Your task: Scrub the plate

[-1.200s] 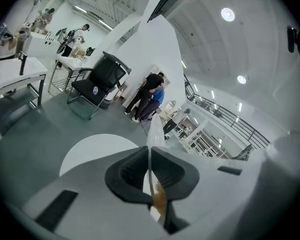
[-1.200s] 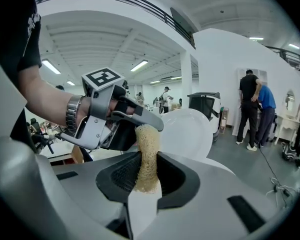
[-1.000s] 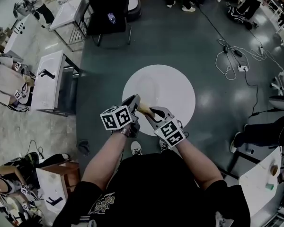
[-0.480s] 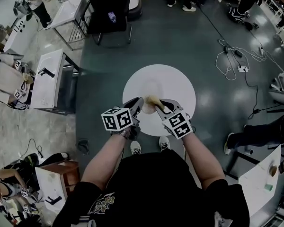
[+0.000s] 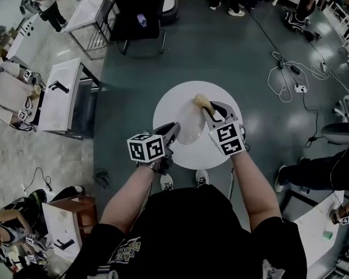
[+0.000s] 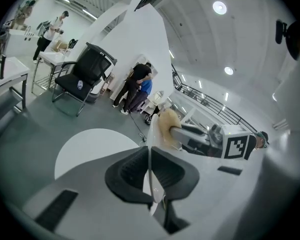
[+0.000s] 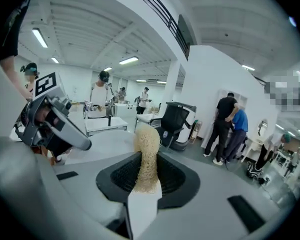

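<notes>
**Plate pinched on edge, scrubber out at its far rim**

Your left gripper [image 5: 171, 130] is clenched on the near rim of the thin white round plate [image 5: 191, 127]. It holds the plate up off the round white desk [image 5: 168, 106], standing nearly on edge. In the left gripper view the rim runs as a thin line straight up between the dark pads. Gripping at the rim leaves the whole face free to be rubbed. With the plate lifted and steadied from one side, your other hand has something firm to push against.

Your right gripper [image 5: 211, 110] is grasping the tan, fibrous loofah scrubber [image 5: 202, 101] by its lower end, so the bushy tip stands well clear of the jaws. That keeps the hard parts of the gripper off the plate and lets only the soft fibre rub. The tip lies at the plate's far rim on its right-hand face and seems to rest against it, though I cannot be sure of contact.

A second ago the scrubber sat close beside your left gripper, at the near part of the plate. Since then your right hand has carried it steadily away from you, across the face to the far rim. Your left gripper has hardly shifted and has kept the same pinch. It reads as one long outward stroke of the scrub.
</notes>
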